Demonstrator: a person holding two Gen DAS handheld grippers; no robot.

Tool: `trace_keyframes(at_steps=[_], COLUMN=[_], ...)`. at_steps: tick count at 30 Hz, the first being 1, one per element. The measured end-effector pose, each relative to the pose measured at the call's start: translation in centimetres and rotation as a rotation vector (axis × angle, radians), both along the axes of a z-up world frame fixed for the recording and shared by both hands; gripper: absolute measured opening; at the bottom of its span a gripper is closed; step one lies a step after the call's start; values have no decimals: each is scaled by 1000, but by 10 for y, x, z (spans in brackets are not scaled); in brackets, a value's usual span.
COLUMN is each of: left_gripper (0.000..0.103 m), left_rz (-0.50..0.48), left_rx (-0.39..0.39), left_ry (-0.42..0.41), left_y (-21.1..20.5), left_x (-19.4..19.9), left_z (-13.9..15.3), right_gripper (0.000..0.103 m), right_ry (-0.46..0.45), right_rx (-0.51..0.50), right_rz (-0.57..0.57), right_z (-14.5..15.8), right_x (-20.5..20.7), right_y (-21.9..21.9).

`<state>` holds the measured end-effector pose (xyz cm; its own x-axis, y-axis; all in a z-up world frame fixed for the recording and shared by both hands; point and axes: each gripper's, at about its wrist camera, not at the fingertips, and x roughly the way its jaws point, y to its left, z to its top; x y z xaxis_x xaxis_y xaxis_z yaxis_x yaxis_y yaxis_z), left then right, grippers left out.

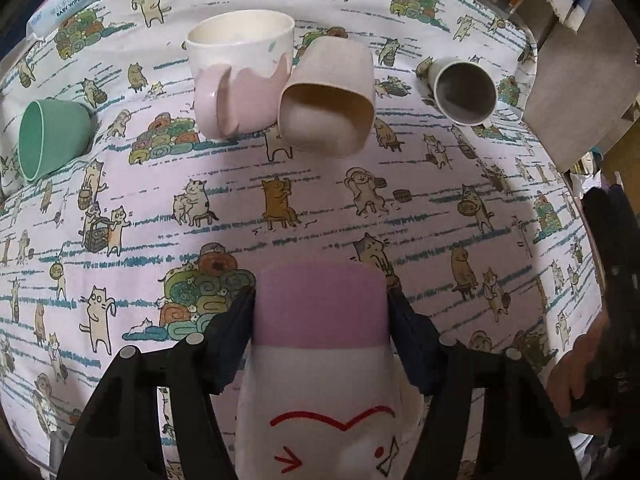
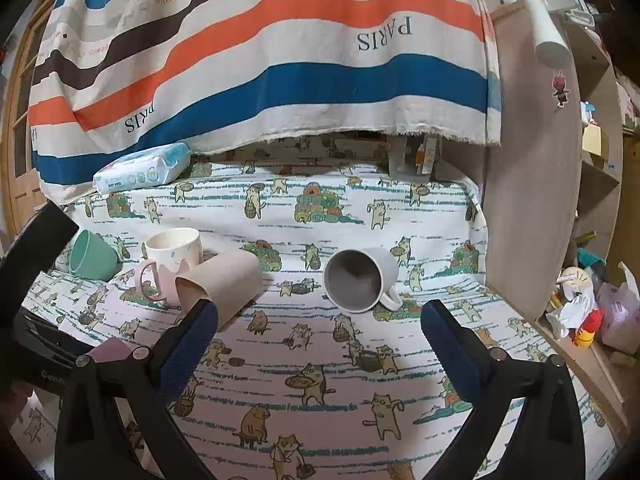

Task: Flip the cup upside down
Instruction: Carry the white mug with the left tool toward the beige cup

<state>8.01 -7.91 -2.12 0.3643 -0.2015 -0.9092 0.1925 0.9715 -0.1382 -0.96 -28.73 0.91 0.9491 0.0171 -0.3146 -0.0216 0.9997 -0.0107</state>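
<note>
My left gripper (image 1: 322, 300) is shut on a white cup with a pink band and red drawings (image 1: 320, 360). It holds the cup over the cat-print cloth, pink end pointing away from me. A corner of that pink cup shows at the lower left of the right wrist view (image 2: 110, 350). My right gripper (image 2: 320, 316) is open and empty above the cloth. The grey-lined white mug (image 2: 360, 280) lies on its side just beyond its fingertips.
On the cat-print cloth (image 1: 320, 208): a green cup on its side (image 1: 48, 140), an upright pink-and-white mug (image 1: 240, 76), a beige cup on its side (image 1: 328, 104), a white mug on its side (image 1: 464, 92). Baby wipes pack (image 2: 144, 170) at back left. Striped cloth (image 2: 280, 60) hangs behind. Shelf board (image 2: 532, 200) on the right.
</note>
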Motion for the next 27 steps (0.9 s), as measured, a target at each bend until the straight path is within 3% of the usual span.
trace_keyframes(at_steps=[6, 11, 14, 21, 27], left_gripper=[63, 63, 63, 63, 63], left_rz=[54, 64, 12, -38, -70], left_rx=[-78, -93, -112, -86, -47], left_ry=[-127, -240, -283, -431, -530], left_y=[10, 11, 4, -4, -12], left_x=[-7, -11, -15, -23, -18], left_z=[27, 40, 41, 56, 47], right_gripper=[102, 102, 102, 102, 102], right_ry=[5, 2, 3, -13, -5], right_rx=[-13, -11, -6, -3, 11], right_rz=[-21, -27, -38, -77, -93], right_z=[0, 1, 0, 5, 2], right_x=[-1, -3, -3, 6, 10], right_y=[-2, -2, -1, -4, -4])
